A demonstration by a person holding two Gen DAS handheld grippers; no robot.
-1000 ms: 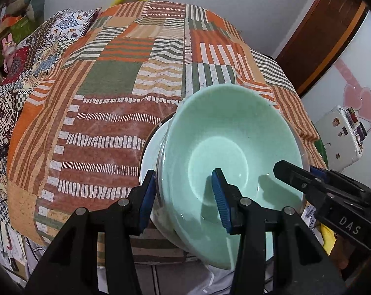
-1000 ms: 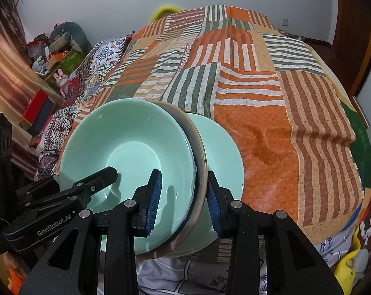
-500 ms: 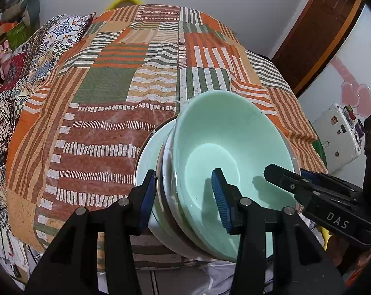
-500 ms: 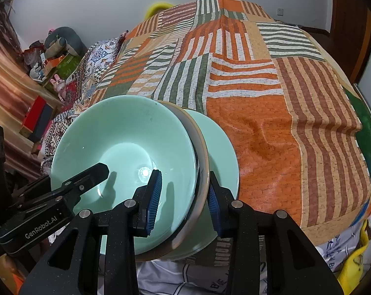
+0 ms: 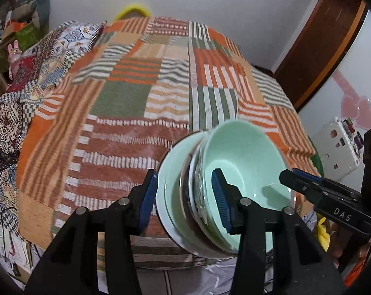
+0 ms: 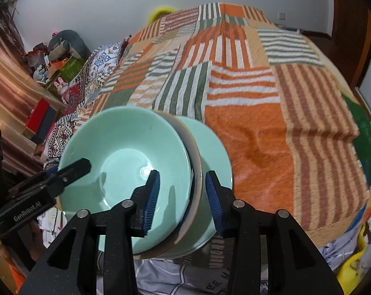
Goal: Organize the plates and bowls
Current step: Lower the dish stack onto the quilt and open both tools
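Both grippers clamp one stack of dishes from opposite rims: the left gripper [image 5: 185,196] at nine o'clock, the right gripper [image 6: 181,194] at three, each narrowed onto the stack [image 5: 197,196]. It seems to be mid-carry, just off the near edge of the bed [image 6: 271,123]. Next comes setting it down level. The glossy, mint-green bowl [image 6: 126,162] nests on a brown-rimmed plate and a mint plate; beyond lies soft, striped patchwork.
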